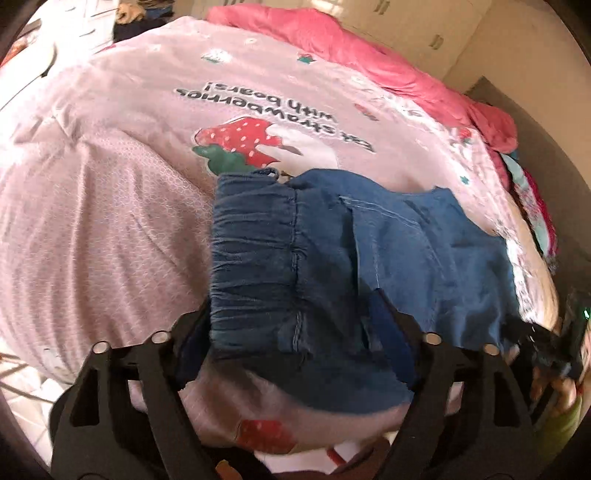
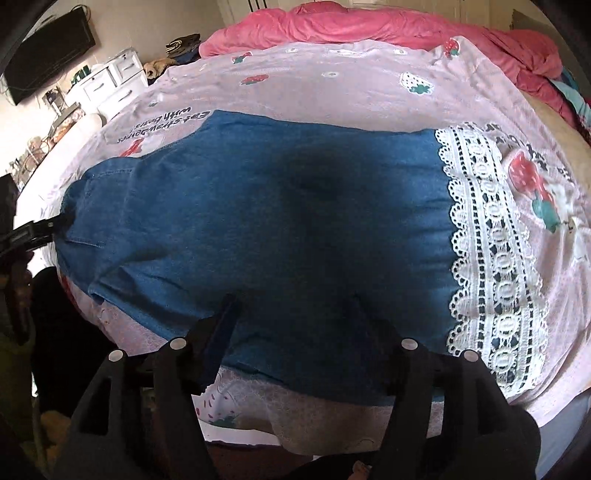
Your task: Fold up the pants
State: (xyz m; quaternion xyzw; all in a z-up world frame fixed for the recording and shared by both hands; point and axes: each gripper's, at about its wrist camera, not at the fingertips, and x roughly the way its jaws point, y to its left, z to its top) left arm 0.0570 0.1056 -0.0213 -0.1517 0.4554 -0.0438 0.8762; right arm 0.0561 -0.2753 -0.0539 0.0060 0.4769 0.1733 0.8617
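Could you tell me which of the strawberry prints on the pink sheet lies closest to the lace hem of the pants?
The strawberry print just right of the lace hem, almost touching it in the right wrist view; the other strawberry prints sit apart from the lace, farther up the pink sheet.

The pants (image 2: 258, 206) are blue denim with a white lace hem (image 2: 491, 258). The bedsheet (image 1: 110, 221) is pale pink with red strawberries and dark lettering. The blanket (image 2: 369, 22) is bright pink.

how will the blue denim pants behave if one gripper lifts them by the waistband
The pants would probably droop: soft denim, lying flat and creased. The gathered waistband looks thick and easy to pinch. The lace hem might snag on the bedspread.
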